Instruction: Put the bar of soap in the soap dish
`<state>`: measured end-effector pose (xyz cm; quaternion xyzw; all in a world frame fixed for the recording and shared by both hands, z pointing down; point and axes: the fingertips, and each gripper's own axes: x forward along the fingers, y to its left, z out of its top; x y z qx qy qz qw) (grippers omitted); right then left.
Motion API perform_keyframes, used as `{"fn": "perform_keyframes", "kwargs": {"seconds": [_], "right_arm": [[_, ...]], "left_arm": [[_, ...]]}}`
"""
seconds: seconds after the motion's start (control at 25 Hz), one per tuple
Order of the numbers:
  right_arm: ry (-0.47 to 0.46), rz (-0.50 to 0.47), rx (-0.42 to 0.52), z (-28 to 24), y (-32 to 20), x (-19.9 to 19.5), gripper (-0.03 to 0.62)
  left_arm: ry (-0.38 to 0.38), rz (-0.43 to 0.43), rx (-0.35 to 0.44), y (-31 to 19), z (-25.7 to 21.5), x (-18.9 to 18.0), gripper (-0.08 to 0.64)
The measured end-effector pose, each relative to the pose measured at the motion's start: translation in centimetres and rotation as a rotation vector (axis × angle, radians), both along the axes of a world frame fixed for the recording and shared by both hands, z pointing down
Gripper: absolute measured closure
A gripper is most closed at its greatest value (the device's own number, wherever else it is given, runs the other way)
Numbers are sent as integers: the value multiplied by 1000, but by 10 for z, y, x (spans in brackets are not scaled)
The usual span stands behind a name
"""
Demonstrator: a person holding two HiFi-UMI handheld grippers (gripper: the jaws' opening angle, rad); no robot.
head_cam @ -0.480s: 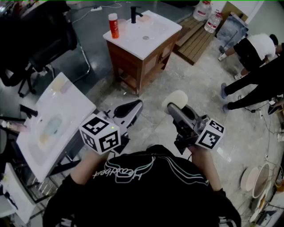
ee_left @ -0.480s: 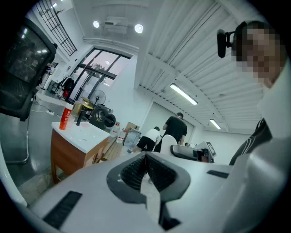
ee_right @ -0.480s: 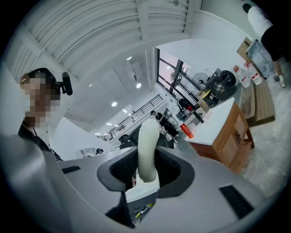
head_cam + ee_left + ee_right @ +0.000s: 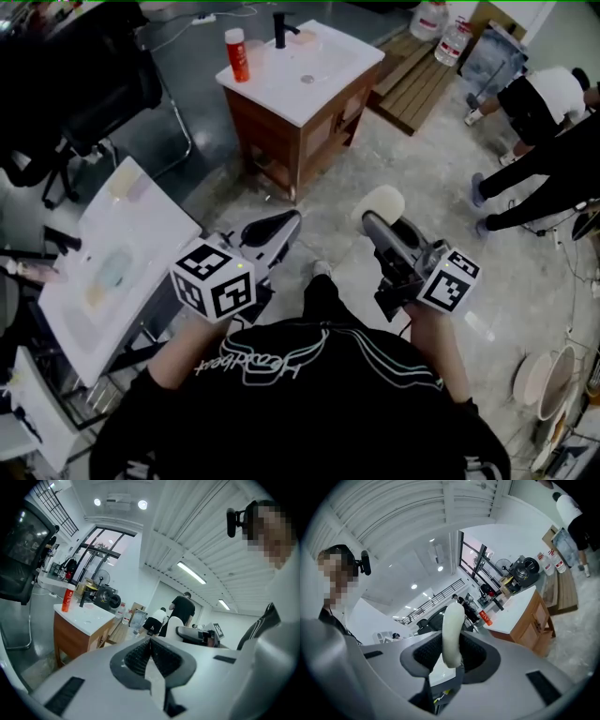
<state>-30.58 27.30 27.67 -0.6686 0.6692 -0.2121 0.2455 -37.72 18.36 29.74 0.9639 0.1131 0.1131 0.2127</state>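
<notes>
A cream oval bar of soap (image 4: 381, 203) stands on edge between the jaws of my right gripper (image 4: 379, 215), which is shut on it at waist height over the floor. In the right gripper view the soap (image 4: 452, 623) sticks up from the black pads (image 4: 474, 652). My left gripper (image 4: 292, 219) is shut with nothing in it, its pads (image 4: 139, 654) meeting at the tip. Ahead stands a wooden vanity with a white sink top (image 4: 328, 75), a black tap (image 4: 281, 28) and a red bottle (image 4: 236, 53). A pale pinkish dish-like shape (image 4: 307, 40) lies beside the tap.
A second white basin (image 4: 159, 230) with small items stands tilted at the left. A black office chair (image 4: 89, 84) is at the far left. A wooden pallet (image 4: 412, 80) with water jugs (image 4: 441, 28) lies beyond the vanity. Two people (image 4: 544, 103) are at the right.
My right gripper with the soap has shifted slightly to the right. A foot of the person has come into view on the floor between the two grippers. The left gripper has stayed put.
</notes>
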Motion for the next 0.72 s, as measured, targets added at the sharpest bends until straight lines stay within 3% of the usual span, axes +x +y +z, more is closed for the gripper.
{"fn": "perform_keyframes", "kwargs": {"seconds": [0.36,0.72], "right_arm": [[-29,-13,-2,13,-17,67,463],[-67,-62,-32,29,-67,173,462]], "left_arm": [[-39,-32,-11,-22,15,59,537],[-75,-69,-39,-62,27,167,537]]}}
